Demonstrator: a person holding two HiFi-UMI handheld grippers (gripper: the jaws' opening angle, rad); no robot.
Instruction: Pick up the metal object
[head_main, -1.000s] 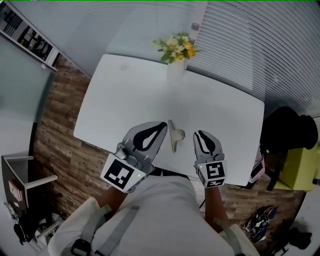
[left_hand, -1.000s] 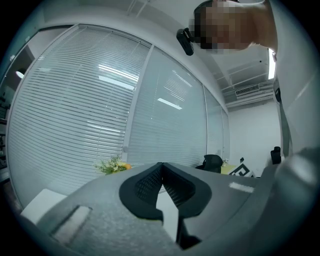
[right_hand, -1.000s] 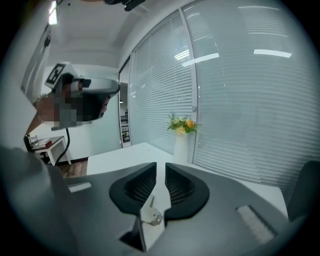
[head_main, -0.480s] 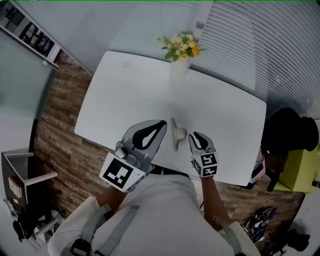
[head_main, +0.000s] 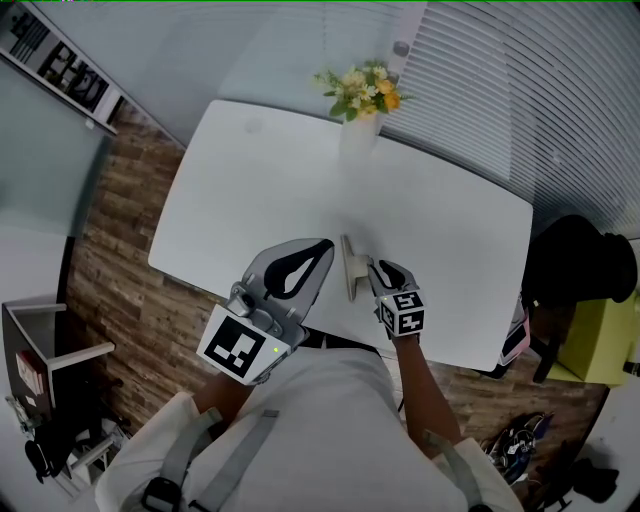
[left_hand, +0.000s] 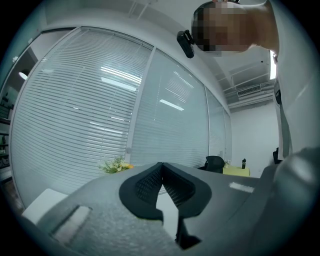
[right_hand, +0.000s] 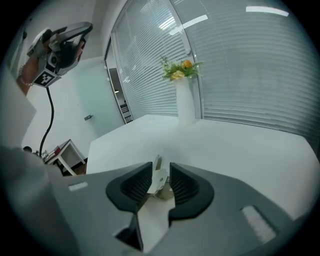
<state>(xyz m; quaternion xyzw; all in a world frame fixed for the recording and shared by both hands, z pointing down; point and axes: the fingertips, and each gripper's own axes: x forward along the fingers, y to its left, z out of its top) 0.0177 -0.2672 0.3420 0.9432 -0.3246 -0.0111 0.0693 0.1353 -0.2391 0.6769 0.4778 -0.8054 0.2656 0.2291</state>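
The metal object (head_main: 351, 264), a pale flat bracket with an upright plate, lies on the white table (head_main: 260, 190) near its front edge. My right gripper (head_main: 379, 270) has come down on its right side, tilted downward. In the right gripper view the metal object (right_hand: 158, 163) stands between the two pads of the right gripper (right_hand: 161, 176); the jaws have just been opening and the pads do not press on it. My left gripper (head_main: 320, 247) hovers left of the object, held level, its tips together on nothing, as the left gripper (left_hand: 160, 166) view confirms.
A white vase of yellow flowers (head_main: 358, 112) stands at the table's far edge before the window blinds. A black chair (head_main: 580, 268) and a yellow surface (head_main: 603, 335) are to the right. A small shelf unit (head_main: 45, 370) stands on the wooden floor at left.
My right gripper has dropped and shifted left toward the metal object, and its jaws stand wider around it. The left gripper has stayed where it was.
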